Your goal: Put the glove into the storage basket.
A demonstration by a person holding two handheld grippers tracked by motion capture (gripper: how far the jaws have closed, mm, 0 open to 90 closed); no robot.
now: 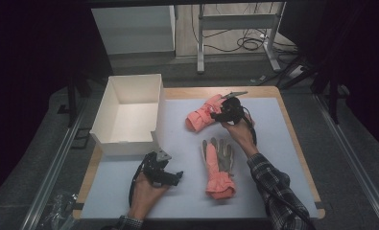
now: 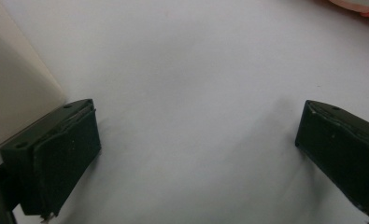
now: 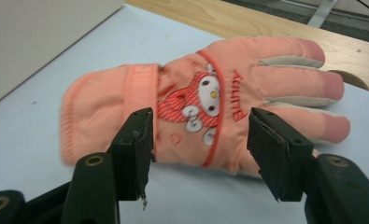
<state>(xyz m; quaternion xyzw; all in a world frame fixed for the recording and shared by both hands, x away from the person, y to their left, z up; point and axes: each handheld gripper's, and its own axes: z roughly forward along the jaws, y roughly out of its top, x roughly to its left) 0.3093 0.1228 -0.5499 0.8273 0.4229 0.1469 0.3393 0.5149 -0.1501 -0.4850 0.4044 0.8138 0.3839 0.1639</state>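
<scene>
Two pink gloves lie on the pale mat [image 1: 273,143]. The far glove [image 1: 202,115] lies back up with a cartoon bunny patch, and its fingers reach the wooden table edge. In the right gripper view this glove [image 3: 196,93] lies just beyond my right gripper [image 3: 198,135], whose jaws stand open on either side of the patch without touching it. From above, the right gripper [image 1: 218,115] sits at that glove's right side. The near glove [image 1: 218,167] lies grey palm up, cuff toward the person. My left gripper [image 1: 177,176] rests open on the mat to its left, with bare mat between its fingers [image 2: 65,154].
An open white box [image 1: 129,112] stands at the back left of the mat, and its wall [image 2: 14,93] is close to the left gripper. Wooden table rim [image 1: 297,143] frames the mat. A table frame and cables lie on the floor behind.
</scene>
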